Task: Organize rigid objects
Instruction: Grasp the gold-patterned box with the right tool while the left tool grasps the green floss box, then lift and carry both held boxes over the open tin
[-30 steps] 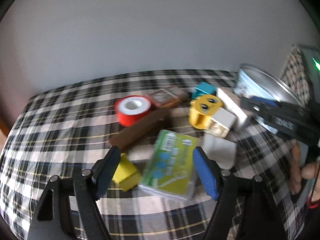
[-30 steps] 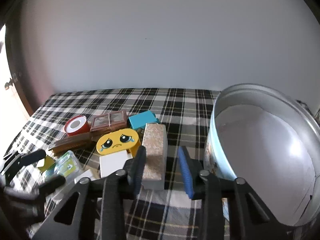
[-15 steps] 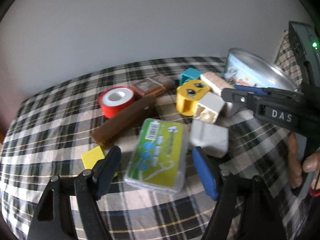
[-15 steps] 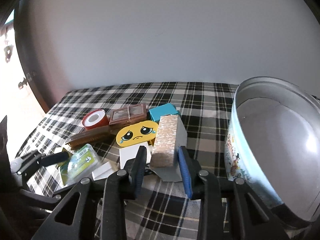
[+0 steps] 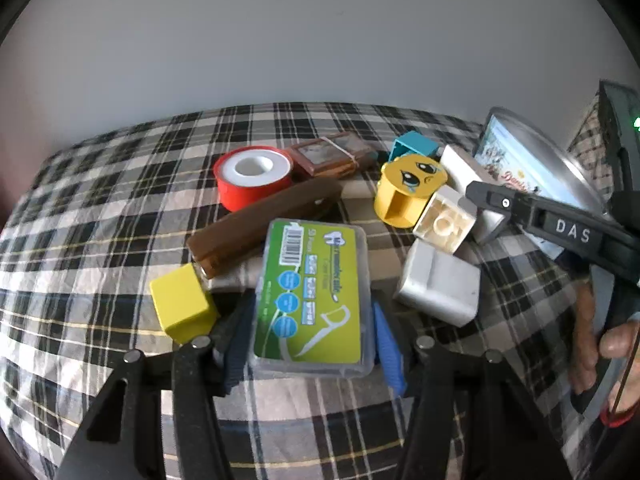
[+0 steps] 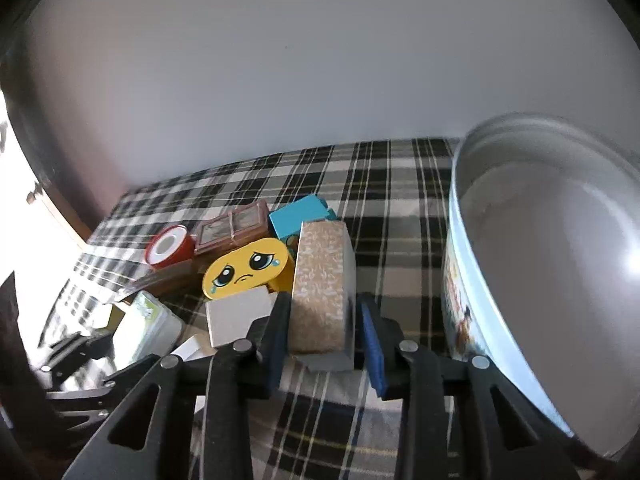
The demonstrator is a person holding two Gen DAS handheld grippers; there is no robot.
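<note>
A green floss-pick box [image 5: 312, 296] lies on the plaid cloth between the fingers of my left gripper [image 5: 310, 344], which is shut on it. My right gripper [image 6: 322, 340] is shut on a long grey block with a speckled tan face [image 6: 322, 292] and holds it lifted. That block also shows in the left wrist view [image 5: 468, 184]. The box also shows dimly in the right wrist view [image 6: 144, 328]. A round metal tin [image 6: 552, 280] stands open just right of the right gripper.
Around the box lie a yellow cube [image 5: 182, 304], a brown bar [image 5: 260, 228], a red tape roll [image 5: 252, 176], a brown frame [image 5: 328, 156], a yellow sad-face block [image 5: 412, 188], a cream brick [image 5: 444, 224], a white block [image 5: 440, 288] and a teal block [image 5: 414, 146].
My left gripper has moved forward and closed on the floss-pick box. My right gripper has closed on the speckled block and lifted it, turning toward the tin.
</note>
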